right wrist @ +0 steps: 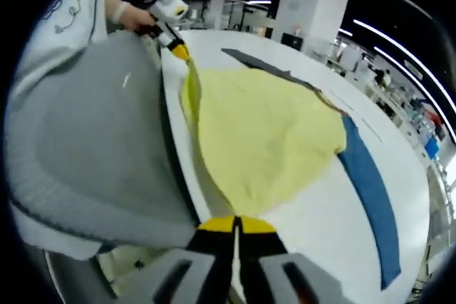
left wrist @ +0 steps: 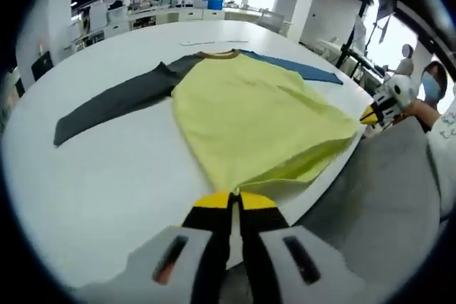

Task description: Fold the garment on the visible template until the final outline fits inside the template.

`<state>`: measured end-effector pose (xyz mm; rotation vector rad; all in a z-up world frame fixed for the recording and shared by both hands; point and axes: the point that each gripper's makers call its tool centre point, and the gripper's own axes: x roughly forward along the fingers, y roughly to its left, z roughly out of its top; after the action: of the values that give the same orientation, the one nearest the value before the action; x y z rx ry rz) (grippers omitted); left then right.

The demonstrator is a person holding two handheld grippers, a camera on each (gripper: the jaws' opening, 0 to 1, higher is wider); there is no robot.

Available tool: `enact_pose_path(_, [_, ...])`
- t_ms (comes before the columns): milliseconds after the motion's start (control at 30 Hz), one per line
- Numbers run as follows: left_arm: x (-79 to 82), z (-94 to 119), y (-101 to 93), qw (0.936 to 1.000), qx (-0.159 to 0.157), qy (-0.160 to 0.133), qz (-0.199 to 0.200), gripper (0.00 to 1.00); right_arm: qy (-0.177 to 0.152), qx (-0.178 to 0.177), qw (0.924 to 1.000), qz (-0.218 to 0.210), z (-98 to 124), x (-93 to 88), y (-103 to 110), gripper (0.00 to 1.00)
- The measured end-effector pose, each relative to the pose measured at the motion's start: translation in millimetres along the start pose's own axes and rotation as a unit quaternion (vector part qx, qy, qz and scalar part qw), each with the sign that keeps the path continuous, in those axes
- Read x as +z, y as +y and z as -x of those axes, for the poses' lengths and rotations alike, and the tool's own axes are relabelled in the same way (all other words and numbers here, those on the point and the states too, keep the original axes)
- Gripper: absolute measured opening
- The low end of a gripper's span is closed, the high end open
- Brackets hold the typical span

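both tools, left tool (left wrist: 229,201) and right tool (right wrist: 235,224), clamp the garment (left wrist: 249,115) hem corners; judged next: carry hem toward 12 o'clock collar.

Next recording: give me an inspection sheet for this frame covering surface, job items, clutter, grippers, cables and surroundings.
Surface: white table, round-edged, mostly bare.
Job's things: garment spread flat, yellow body, one dark grey sleeve, one blue sleeve, brown collar at the far side. No template outline can be made out.
Clutter: a thin pale item far across the table, too small to identify.
Grippers: left hand-held gripper shut on a hem corner of the garment; right hand-held gripper shut on the other hem corner.
Cables: nothing seen.
Surroundings: the person's grey top close to the table edge; benches, shelves, ceiling light strips and other people behind.
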<state>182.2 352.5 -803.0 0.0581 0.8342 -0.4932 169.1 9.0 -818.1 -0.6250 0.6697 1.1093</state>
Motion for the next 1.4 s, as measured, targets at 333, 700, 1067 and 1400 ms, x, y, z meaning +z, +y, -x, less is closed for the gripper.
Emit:
enact_pose_path(333, [-18.5, -4.4, 0.2, 0.9992, -0.018, 0.032, -0.016, 0.0, 0.016, 0.012, 0.9998, 0.001, -4.2, -16.1, 1.7, 0.0])
enact_pose_path(700, [-31.5, -6.2, -4.5, 0.9977, -0.028, 0.055, -0.029, 0.0, 0.043, 0.026, 0.9984, 0.025, -12.3, -27.8, 6.4, 0.0])
enact_pose_path(1067, [-26.5, -6.0, -8.4, 0.9977, -0.041, 0.045, -0.03, 0.0, 0.03, 0.018, 0.9993, -0.015, -11.8, -28.1, 4.4, 0.0])
enact_pose_path(1400, [0.3, 7.9, -8.7, 0.9971, -0.067, -0.024, -0.026, 0.38, -0.036, -0.002, 0.9933, -0.11, 20.4, -15.5, -11.1, 0.4])
